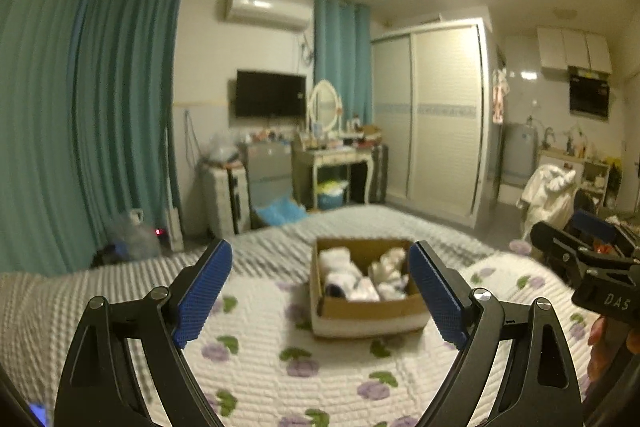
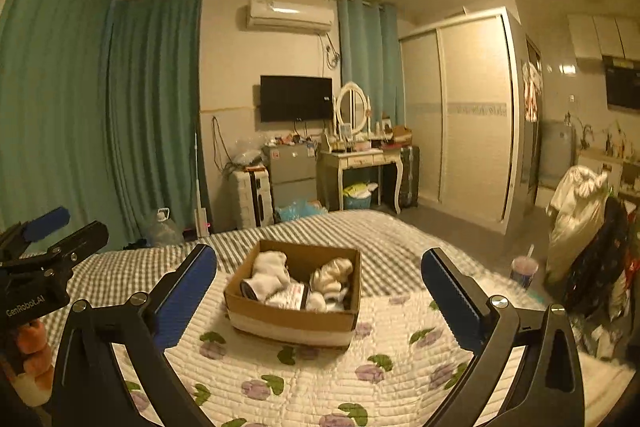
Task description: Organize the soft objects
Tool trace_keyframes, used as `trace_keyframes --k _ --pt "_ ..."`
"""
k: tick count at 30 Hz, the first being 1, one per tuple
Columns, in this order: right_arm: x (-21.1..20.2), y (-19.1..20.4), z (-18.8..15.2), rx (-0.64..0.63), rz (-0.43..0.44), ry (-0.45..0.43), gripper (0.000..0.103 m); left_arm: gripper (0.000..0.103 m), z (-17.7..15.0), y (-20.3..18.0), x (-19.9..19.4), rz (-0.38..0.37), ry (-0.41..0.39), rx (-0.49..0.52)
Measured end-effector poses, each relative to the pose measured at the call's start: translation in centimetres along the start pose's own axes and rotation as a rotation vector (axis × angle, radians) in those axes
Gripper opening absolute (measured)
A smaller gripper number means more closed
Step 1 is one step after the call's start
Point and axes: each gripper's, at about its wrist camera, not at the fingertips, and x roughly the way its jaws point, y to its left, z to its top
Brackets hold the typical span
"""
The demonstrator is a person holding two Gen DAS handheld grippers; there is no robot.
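Left wrist view: left gripper (image 1: 320, 267), fingers wide apart, nothing held.
Right gripper (image 2: 319, 269): fingers wide apart, nothing held.
Cardboard box (image 2: 280, 321): on floral quilt (image 2: 320, 379), containing white socks (image 2: 269, 273).

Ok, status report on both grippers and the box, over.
Left gripper open, empty. Right gripper open, empty. Cardboard box on bed, soft items inside. Nothing in the way.

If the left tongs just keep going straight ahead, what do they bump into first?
Most likely the box on the bed. The left tongs are open and empty, pointing at it with only bedspread between. Depth is hard to judge; if they fly level, they might pass just above its socks.
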Motion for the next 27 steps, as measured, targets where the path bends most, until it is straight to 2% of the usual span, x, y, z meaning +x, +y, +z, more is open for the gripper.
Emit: trace_keyframes --k 7,11,27 --pt "4.7 -1.0 -4.8 0.023 -0.005 0.117 0.103 0.091 -4.0 0.7 2.4 0.017 0.051 -0.012" --pt "6.1 -0.6 -6.4 0.019 -0.002 0.164 0.103 0.091 -5.0 1.1 3.4 0.027 0.083 -0.011" --pt "5.7 0.4 -6.3 0.012 0.005 0.167 0.103 0.091 -6.1 0.9 3.8 0.008 0.100 -0.001"
